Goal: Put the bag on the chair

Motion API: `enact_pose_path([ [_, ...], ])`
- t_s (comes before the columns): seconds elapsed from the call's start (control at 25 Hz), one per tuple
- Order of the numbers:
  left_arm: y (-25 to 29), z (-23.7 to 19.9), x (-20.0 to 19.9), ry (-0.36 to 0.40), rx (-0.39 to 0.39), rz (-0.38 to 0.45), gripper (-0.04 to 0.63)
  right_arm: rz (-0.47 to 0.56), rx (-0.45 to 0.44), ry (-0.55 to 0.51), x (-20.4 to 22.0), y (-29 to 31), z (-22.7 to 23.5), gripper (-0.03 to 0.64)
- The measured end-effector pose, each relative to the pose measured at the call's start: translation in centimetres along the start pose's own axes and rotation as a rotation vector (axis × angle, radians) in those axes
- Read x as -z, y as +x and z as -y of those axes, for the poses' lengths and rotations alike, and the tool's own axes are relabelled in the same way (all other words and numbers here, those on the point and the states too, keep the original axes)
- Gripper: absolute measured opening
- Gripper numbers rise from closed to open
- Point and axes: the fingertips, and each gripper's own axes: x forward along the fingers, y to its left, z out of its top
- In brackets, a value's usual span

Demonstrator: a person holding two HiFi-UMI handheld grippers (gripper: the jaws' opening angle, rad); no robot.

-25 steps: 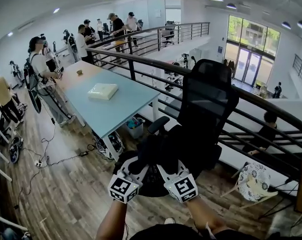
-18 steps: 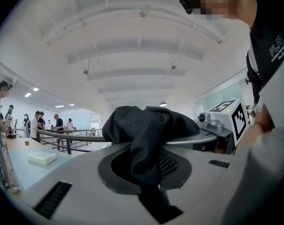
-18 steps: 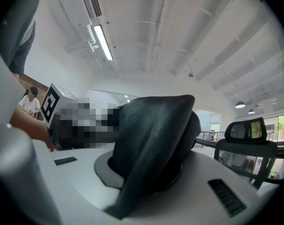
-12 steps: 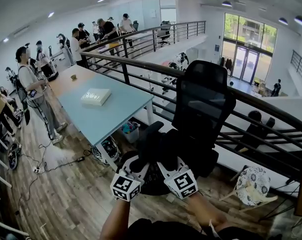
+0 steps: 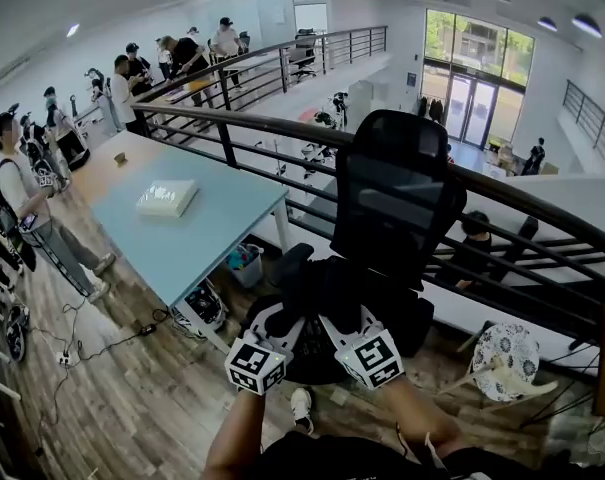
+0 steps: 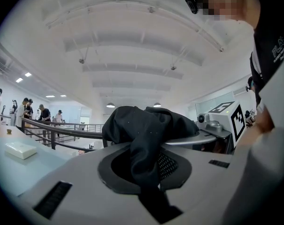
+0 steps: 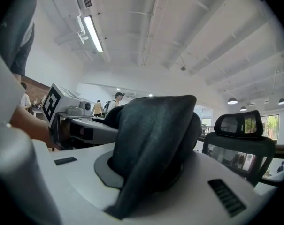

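Note:
A black office chair (image 5: 397, 193) with a mesh back stands against the railing, and its headrest (image 7: 238, 123) shows in the right gripper view. In front of that back, over the seat, is a black fabric bag (image 5: 327, 288); whether it rests on the seat I cannot tell. My left gripper (image 5: 282, 320) is shut on the bag's left side, with cloth (image 6: 144, 135) bunched between its jaws. My right gripper (image 5: 334, 323) is shut on the right side, where a thick fold (image 7: 156, 130) fills the jaws. The seat is hidden by the bag.
A light-blue table (image 5: 202, 238) with a white box (image 5: 167, 198) stands to the left, with a bin (image 5: 244, 263) under it. A dark railing (image 5: 282, 128) runs behind the chair. Several people stand at the far left. Cables lie on the wooden floor, and a patterned stool (image 5: 507, 358) is at the right.
The view has swung left and nearer the chair. Both grippers keep their hold on the bag and have shifted slightly rightward and up. A shoe now shows below them.

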Motion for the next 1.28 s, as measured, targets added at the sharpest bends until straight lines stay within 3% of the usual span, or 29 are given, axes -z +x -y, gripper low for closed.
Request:
enact_pose_path([
  [0.4, 8.0, -6.1, 0.7, -0.016, 0.161, -0.005, 0.067, -0.029, 0.110, 0.058, 1.2, 6.4, 7.3, 0.032],
  [0.88, 17.3, -10.3, 2.0, -0.020, 0.352, -0.045, 0.067, -0.084, 0.312, 0.119, 4.1, 10.5, 16.1, 0.032],
  [1.28, 23.7, -11.1, 3.9, -0.033, 0.423, -0.067, 0.069, -0.121, 0.394, 0.179, 6.7, 11.4, 21.8, 0.032],
])
